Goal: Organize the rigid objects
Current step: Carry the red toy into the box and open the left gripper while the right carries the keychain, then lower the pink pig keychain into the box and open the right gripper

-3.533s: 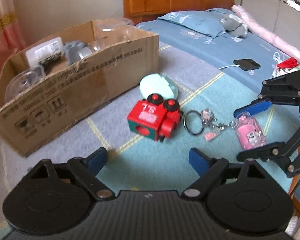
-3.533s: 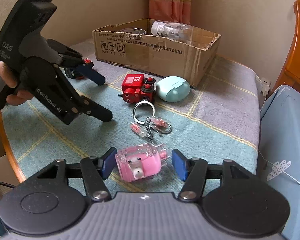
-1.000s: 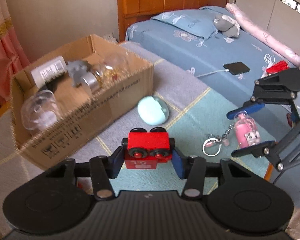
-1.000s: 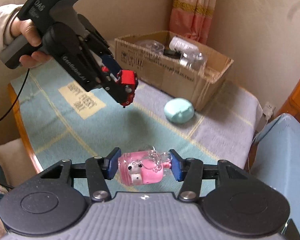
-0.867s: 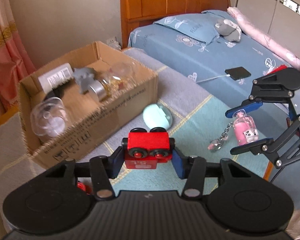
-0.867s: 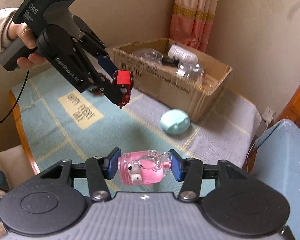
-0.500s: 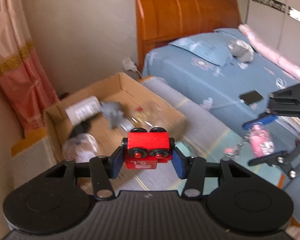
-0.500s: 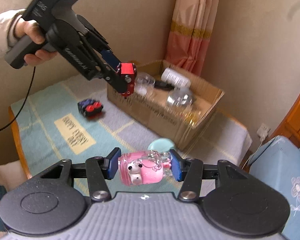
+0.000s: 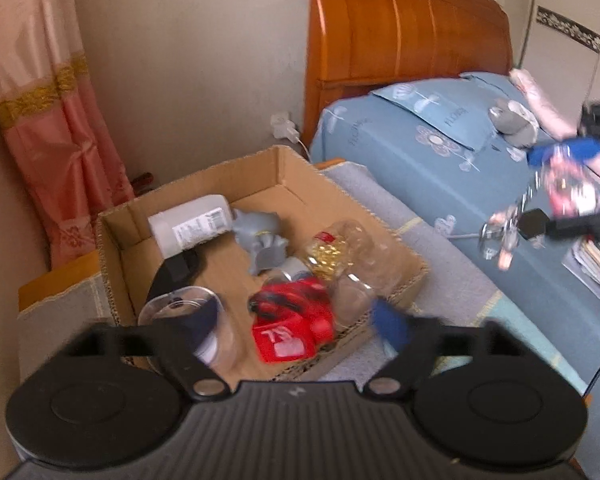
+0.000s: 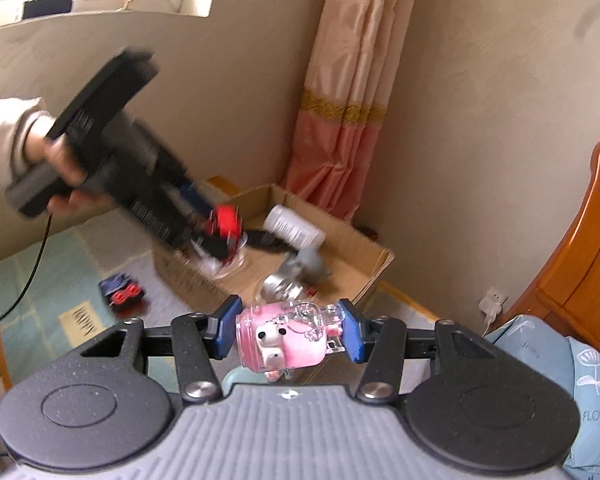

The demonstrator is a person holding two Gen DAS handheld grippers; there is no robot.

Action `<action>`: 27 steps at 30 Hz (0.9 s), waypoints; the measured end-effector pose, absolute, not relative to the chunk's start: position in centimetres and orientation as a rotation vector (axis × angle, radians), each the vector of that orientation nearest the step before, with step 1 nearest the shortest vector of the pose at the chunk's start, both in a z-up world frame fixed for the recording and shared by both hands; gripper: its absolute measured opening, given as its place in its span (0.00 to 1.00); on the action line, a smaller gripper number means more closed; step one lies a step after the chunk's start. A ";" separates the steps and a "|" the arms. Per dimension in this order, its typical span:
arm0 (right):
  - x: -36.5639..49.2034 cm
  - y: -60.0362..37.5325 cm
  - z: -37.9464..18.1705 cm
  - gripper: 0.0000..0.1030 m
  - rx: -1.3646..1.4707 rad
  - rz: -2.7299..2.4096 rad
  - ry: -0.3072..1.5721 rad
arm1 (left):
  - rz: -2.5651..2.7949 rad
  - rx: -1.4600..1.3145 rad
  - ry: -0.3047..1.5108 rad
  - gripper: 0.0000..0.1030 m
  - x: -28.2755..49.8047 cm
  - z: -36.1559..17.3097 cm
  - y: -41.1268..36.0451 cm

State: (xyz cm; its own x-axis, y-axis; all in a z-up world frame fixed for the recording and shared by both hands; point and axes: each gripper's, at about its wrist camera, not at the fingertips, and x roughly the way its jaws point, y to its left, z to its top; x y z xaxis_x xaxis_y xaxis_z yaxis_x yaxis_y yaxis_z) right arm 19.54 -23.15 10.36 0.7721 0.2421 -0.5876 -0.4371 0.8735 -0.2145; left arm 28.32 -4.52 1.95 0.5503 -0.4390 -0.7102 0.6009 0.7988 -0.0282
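My left gripper [image 9: 296,326] is open above the near end of the cardboard box [image 9: 284,168]. The red toy train [image 9: 292,326] sits blurred between the spread fingers, loose over the box; it also shows in the right wrist view [image 10: 224,226] beside the left gripper [image 10: 204,224]. My right gripper [image 10: 286,334] is shut on the pink keychain bottle [image 10: 284,340] and holds it in the air near the box [image 10: 356,248]. In the left wrist view the bottle [image 9: 568,188] hangs at the far right with its key ring [image 9: 496,236] dangling.
The box holds a white bottle [image 9: 192,228], a grey figure [image 9: 260,240], a clear jar with gold beads [image 9: 332,256] and a clear cup [image 9: 188,316]. A blue and red toy car [image 10: 122,292] lies on the tablecloth. A bed [image 9: 440,152] stands right of the table.
My left gripper has opened over the box and let go of the red train, which is dropping into it. My right gripper has carried the pink bottle higher and closer to the box.
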 end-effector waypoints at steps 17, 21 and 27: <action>29.7 -22.5 11.7 0.55 -0.251 0.358 0.564 | -0.605 0.268 0.750 0.95 23.5 -0.3 -2.6; 32.6 -21.7 10.6 0.55 -0.217 0.360 0.590 | -0.586 0.279 0.757 0.95 22.7 -0.4 -2.0; 36.2 -20.8 8.2 0.55 -0.194 0.336 0.652 | -0.549 0.285 0.765 0.95 22.2 -0.6 -0.7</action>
